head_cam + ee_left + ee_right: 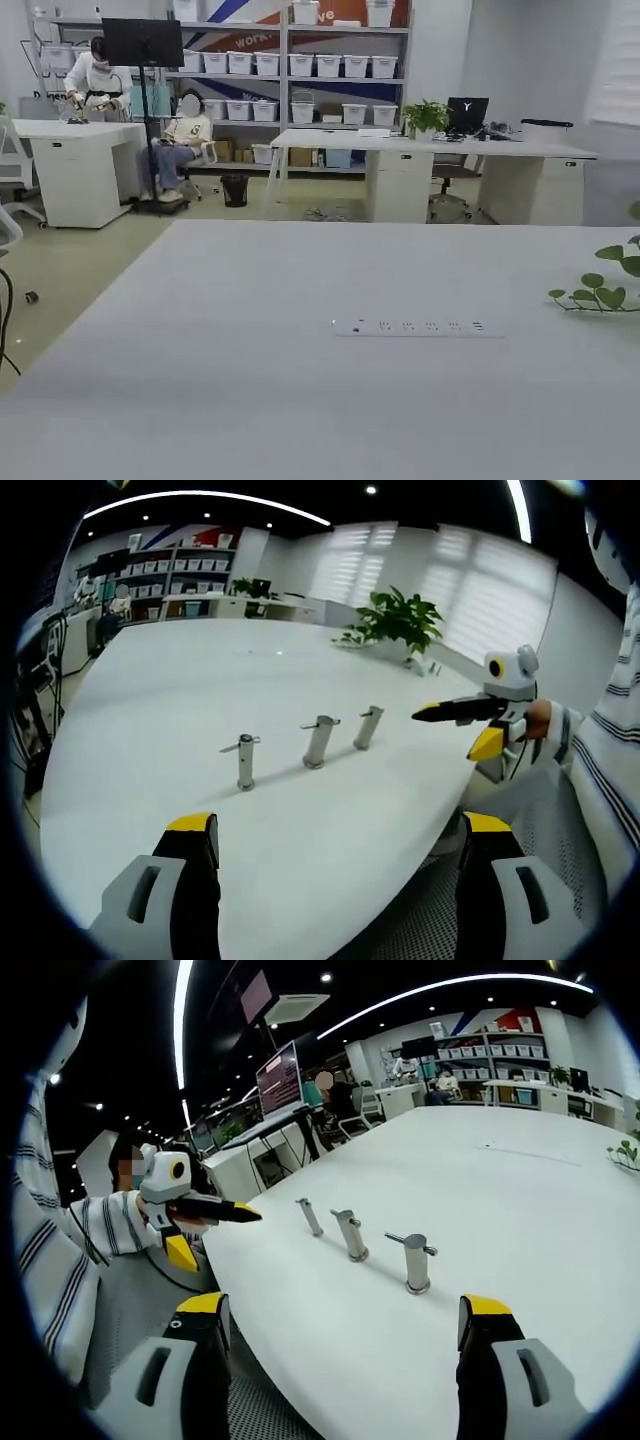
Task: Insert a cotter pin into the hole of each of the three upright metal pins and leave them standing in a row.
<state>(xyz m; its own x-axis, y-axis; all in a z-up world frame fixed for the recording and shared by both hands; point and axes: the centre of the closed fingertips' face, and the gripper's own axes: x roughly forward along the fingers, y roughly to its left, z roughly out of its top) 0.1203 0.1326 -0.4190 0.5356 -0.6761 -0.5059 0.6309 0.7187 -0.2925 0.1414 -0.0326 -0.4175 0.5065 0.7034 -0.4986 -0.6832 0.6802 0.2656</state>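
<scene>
Yellow jaws spread wide on left gripper point(338, 826), right gripper point(344, 1307).

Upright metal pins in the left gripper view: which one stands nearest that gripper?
The leftmost pin, at the row's near end. The middle pin and far pin stand farther off, toward the right gripper.

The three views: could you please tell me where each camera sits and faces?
Head view: on the headset, facing across the table toward shelves.
Left gripper view: on the left gripper, along its open jaws toward three pins; right gripper and striped sleeve at right.
Right gripper view: on the right gripper, toward the pins; left gripper at left.
Both gripper views share the pins.
</scene>
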